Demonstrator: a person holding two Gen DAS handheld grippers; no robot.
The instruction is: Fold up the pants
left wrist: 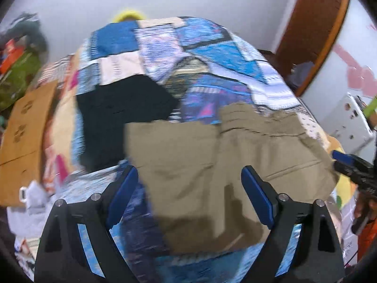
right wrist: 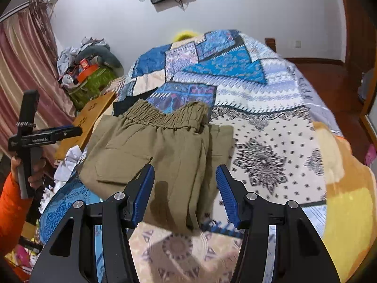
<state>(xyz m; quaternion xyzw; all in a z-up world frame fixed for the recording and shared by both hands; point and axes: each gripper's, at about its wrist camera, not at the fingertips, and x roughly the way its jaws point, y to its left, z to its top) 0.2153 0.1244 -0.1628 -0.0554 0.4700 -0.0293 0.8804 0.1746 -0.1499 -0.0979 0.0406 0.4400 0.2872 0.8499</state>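
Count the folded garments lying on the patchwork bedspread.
2. The folded khaki elastic-waist pants lie at the near edge of the bed; a folded black garment lies just beyond them, to the left. Others may be hidden.

The pants (right wrist: pixel 150 146) are matt khaki woven cloth, puckered along the waistband at twelve o'clock, lying on a bedspread (right wrist: pixel 271 108) of printed patchwork cloth, soft and dull. The left gripper (left wrist: pixel 188 195) and right gripper (right wrist: pixel 186 188) are matt black plastic with ribbed blue pads (right wrist: pixel 227 193) and shiny metal pins. At nine o'clock a cardboard box (left wrist: pixel 26 122) looks brown and matt.
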